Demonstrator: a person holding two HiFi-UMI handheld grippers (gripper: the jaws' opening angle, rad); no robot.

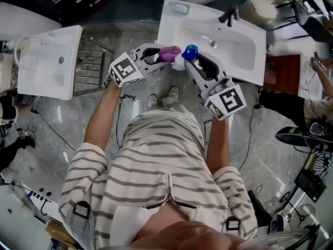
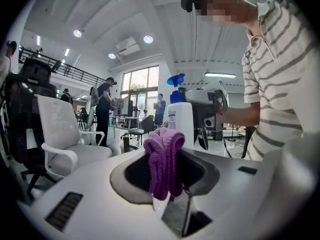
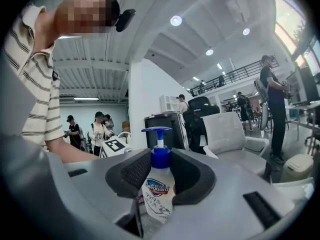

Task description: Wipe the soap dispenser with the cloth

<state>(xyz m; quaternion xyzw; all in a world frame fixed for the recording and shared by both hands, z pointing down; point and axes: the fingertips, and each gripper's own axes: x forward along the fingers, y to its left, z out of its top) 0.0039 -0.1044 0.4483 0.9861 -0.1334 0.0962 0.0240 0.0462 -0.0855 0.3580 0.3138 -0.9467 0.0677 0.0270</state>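
Right gripper [image 1: 193, 65] clamped wide round soap dispenser [image 3: 159, 189], held in air over near edge of sink [image 1: 244, 56]. Left gripper [image 1: 155, 56] pinches cloth [image 2: 164, 159], close beside dispenser's left. Risk: hard wiping push twists smooth bottle loose; it drops.

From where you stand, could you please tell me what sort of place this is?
Probably an open workshop hall, not a bathroom: washbasins stand on a bare floor, with a white office chair and a mezzanine railing.
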